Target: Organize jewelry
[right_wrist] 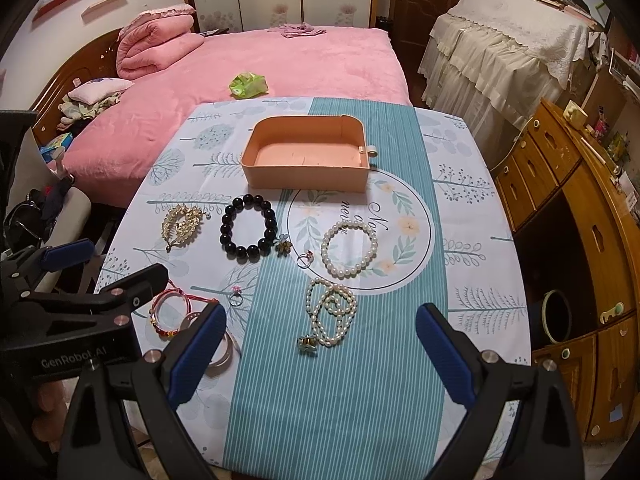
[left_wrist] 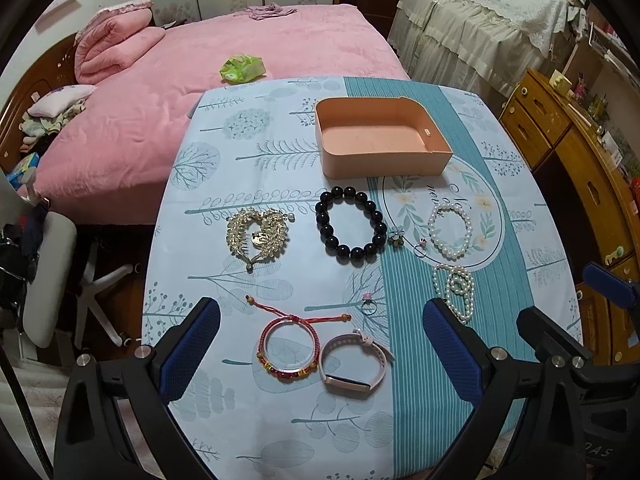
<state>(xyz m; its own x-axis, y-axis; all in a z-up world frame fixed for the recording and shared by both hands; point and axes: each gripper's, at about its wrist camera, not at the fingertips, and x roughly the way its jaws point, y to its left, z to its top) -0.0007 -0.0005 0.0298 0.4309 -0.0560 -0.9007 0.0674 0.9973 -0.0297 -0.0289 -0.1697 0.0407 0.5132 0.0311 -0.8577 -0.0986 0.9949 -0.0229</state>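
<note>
Your left gripper [left_wrist: 320,344] and right gripper [right_wrist: 320,344] both hover with jaws spread wide, holding nothing. Nearest on the bench [left_wrist: 280,432] lie the red cord bracelet [left_wrist: 287,350] and pink watch [left_wrist: 354,364]. Farther on sit the pearl strand [right_wrist: 332,312], black bead bracelet [left_wrist: 351,225] and gold brooch [left_wrist: 258,232]. Farthest stands the peach tray [left_wrist: 380,140].

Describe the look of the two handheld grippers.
Both the left gripper and the right gripper have black plastic frames, silver round screw heads and jaws faced with blue textured pads. White "GenRobot.AI" lettering marks the left gripper's body in the right wrist view. No hands or sleeves show.
</note>
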